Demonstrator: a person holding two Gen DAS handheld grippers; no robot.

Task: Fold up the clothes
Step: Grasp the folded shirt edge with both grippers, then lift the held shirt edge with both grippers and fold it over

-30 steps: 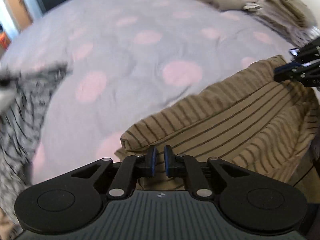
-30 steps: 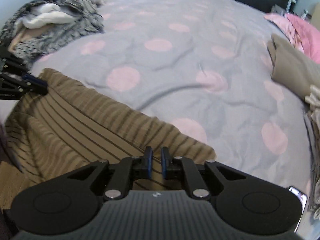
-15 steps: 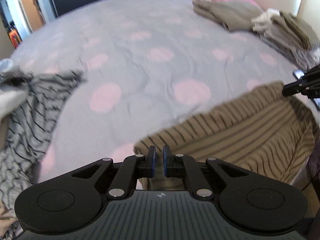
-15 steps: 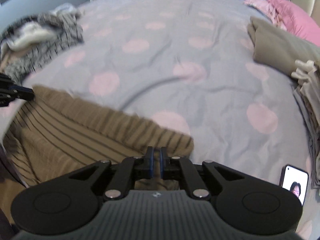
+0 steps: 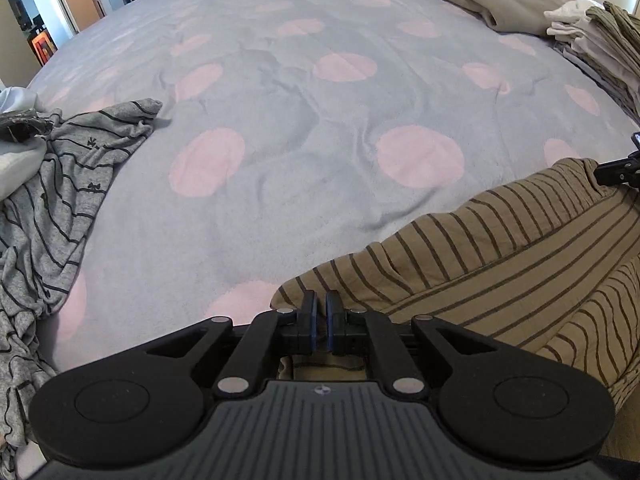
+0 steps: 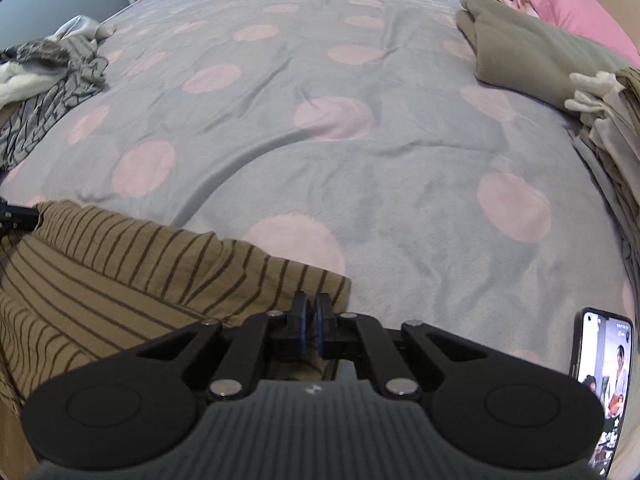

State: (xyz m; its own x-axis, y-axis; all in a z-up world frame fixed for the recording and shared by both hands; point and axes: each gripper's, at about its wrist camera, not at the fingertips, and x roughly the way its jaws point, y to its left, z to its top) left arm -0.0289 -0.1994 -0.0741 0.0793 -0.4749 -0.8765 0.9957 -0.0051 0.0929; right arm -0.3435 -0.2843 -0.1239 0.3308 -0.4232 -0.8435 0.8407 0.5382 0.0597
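Grey bedding dotted with large pale-pink circles [image 5: 304,128] covers a wide bed that fills both wrist views, its fabric lightly rumpled. At the far left, a doorway [image 5: 44,20] opens onto a lit hall, and a heap of grey striped clothes [image 5: 60,184] spills over the bed's left edge. Across the cover to the right lie a folded taupe garment [image 6: 532,56], a pink pillow [image 6: 576,4] behind it, and a stack of folded beige and olive laundry [image 5: 600,44] along the right side. A phone with its screen lit [image 6: 602,384] rests on the cover near the right edge. At the near edge of the bed, a brown shirt with dark stripes [image 5: 500,256] is stretched out between the two tools, its upper edge laid on the cover and the rest hanging toward the viewer. The left gripper [image 5: 319,310] is clamped tight on the shirt's left corner, cloth bunched at its pads. The right gripper [image 6: 311,310], its jaws closing, pinches the shirt's right corner, with fabric caught between the blue pads.
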